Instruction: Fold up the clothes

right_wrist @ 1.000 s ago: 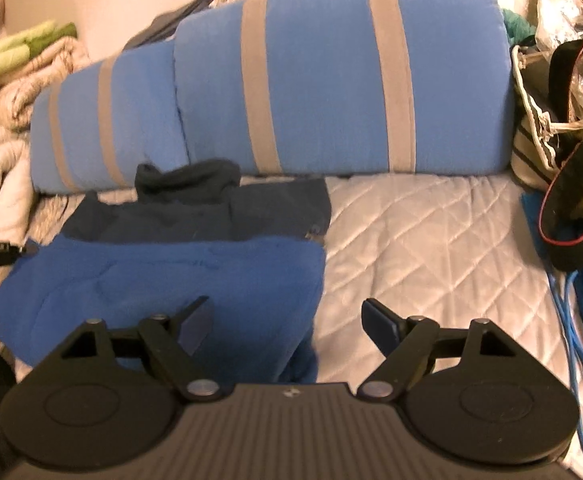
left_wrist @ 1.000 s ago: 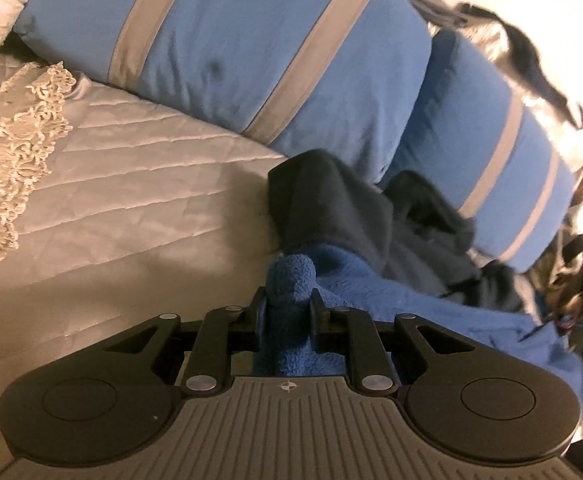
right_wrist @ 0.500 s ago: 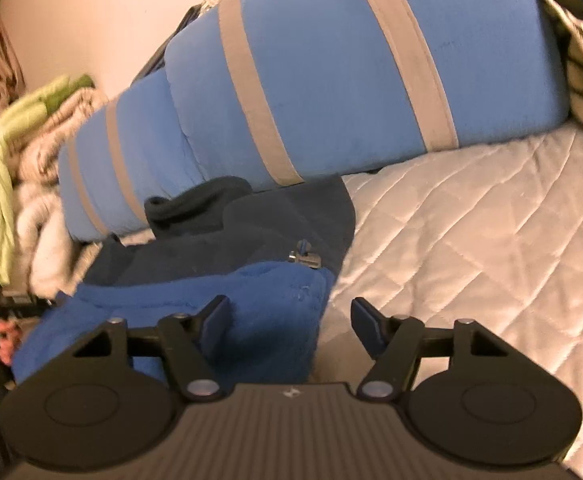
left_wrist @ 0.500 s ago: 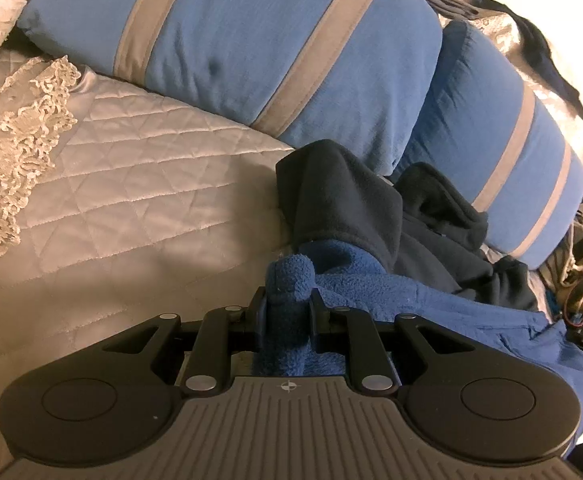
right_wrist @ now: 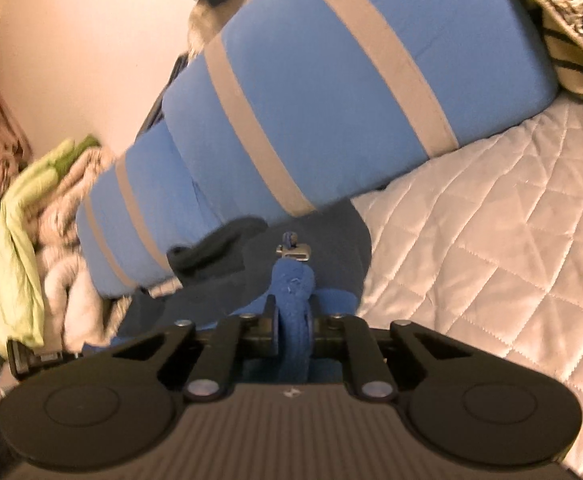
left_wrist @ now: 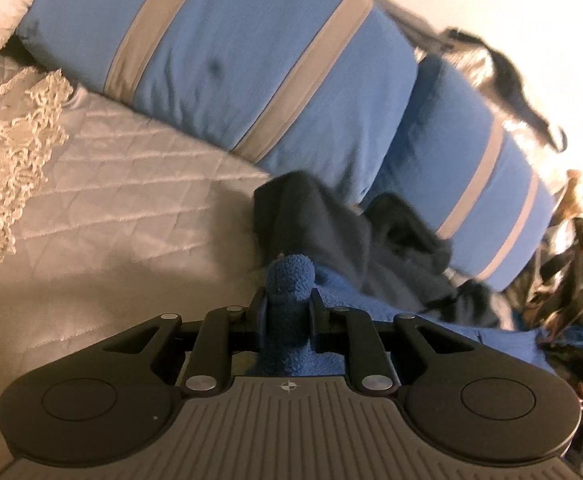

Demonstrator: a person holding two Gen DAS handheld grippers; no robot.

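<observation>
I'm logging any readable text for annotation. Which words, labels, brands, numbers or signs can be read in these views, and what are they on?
No readable text in either view.
Left gripper: a small compass-like cross mark on its grey ribbed body, no letters.
Right gripper: a similar small mark, too blurred to make out.
Blue fleece garment, its zipper pull and the blue striped pillows: no label or print visible.

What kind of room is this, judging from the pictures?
Probably a bedroom: a quilted bedspread, striped blue pillows against the wall, and clothes piled beside the bed.
</observation>
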